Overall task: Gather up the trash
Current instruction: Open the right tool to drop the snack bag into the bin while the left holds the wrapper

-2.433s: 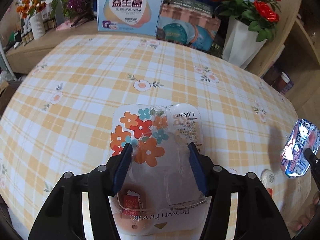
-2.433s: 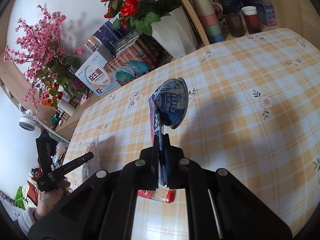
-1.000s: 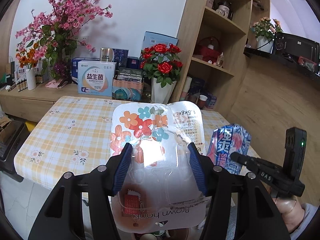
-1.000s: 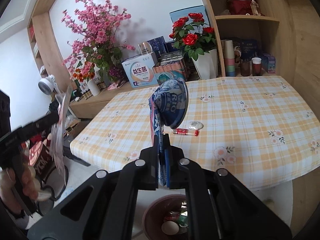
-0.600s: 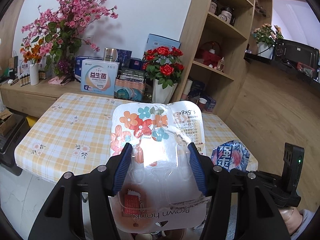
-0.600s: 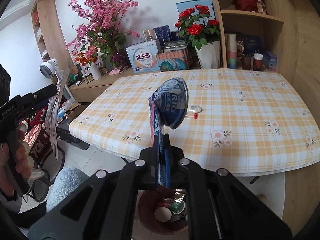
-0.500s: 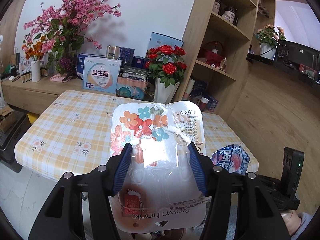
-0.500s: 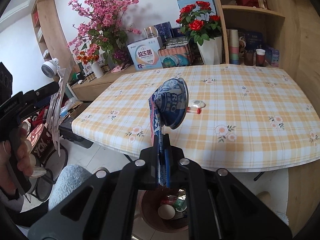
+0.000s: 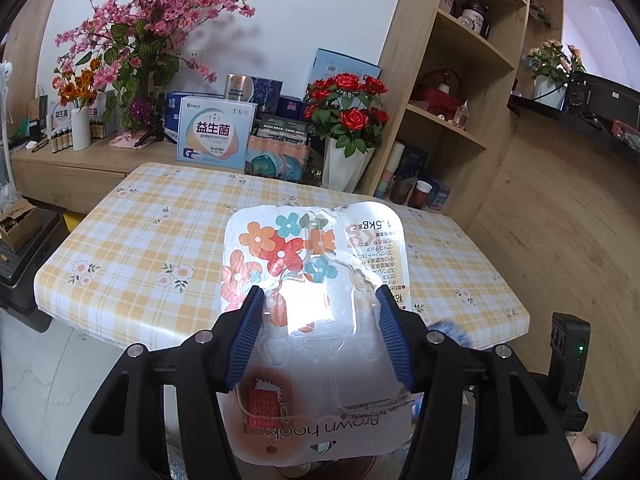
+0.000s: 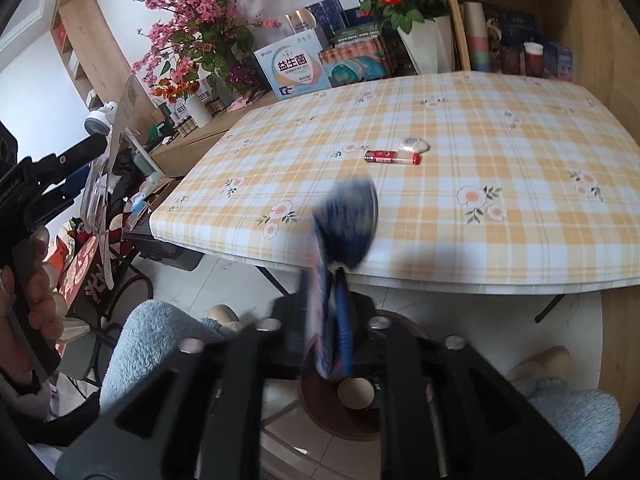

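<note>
My left gripper is shut on a clear plastic blister pack printed with coloured flowers, its blue pads pressing on both sides of the pack. The right wrist view shows this pack edge-on at the far left. My right gripper hangs over a brown trash bin on the floor in front of the table. Its jaws are opening. The blue snack wrapper stands blurred between them, loose and slipping down. On the checked tablecloth lie a red battery and a small clear wrapper.
The bin holds a white cup and other scraps. Pale blue fuzzy legs flank the bin. Boxes, flower vases and a wooden shelf stand behind the table. A hand holds the left gripper beside floor clutter.
My right gripper has sunk toward the bin and tilted down; its jaws have parted and the blue wrapper slides down between them. The left gripper keeps its hold on the blister pack.
</note>
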The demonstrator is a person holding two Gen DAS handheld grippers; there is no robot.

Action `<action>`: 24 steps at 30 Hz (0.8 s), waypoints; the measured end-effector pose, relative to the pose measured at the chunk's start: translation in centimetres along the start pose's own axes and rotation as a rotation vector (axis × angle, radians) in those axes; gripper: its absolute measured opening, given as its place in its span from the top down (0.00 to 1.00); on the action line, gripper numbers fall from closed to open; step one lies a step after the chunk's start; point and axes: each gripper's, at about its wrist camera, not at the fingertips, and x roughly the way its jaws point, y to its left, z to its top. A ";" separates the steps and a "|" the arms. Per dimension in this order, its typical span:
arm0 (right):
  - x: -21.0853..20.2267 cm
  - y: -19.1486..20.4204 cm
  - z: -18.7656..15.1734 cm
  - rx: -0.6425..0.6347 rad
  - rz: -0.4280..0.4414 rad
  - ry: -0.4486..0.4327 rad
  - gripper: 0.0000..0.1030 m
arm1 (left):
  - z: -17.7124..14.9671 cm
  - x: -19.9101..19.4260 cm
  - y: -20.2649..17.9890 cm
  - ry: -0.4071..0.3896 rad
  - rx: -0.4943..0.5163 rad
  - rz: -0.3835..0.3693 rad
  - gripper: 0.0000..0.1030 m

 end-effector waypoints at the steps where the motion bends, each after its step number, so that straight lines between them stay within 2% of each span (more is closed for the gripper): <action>1: 0.0 -0.1 0.0 0.010 0.002 -0.005 0.64 | -0.1 0.2 0.1 0.004 -0.001 0.000 0.46; 2: 0.0 -0.2 0.1 0.011 -0.001 -0.009 0.60 | -0.2 0.3 0.2 0.009 -0.001 0.000 0.46; 4: -0.2 -0.4 0.5 0.010 -0.023 -0.026 0.45 | -0.3 0.6 0.1 0.015 0.001 0.001 0.46; 6: -1.0 -1.0 1.2 0.015 -0.061 -0.068 0.23 | -0.6 0.8 0.0 0.022 0.005 -0.002 0.46; 9: -2.3 -2.2 2.2 0.051 -0.099 -0.119 0.09 | -1.0 1.1 -0.4 0.034 0.017 -0.007 0.46; 16: -4.5 -3.3 4.2 -0.015 -0.215 -0.213 0.06 | -2.3 2.4 -2.0 0.069 0.045 -0.018 0.46; 24: -6.4 -5.3 4.4 0.039 -0.175 -0.306 0.05 | -3.5 3.8 -3.6 0.114 0.083 -0.014 0.46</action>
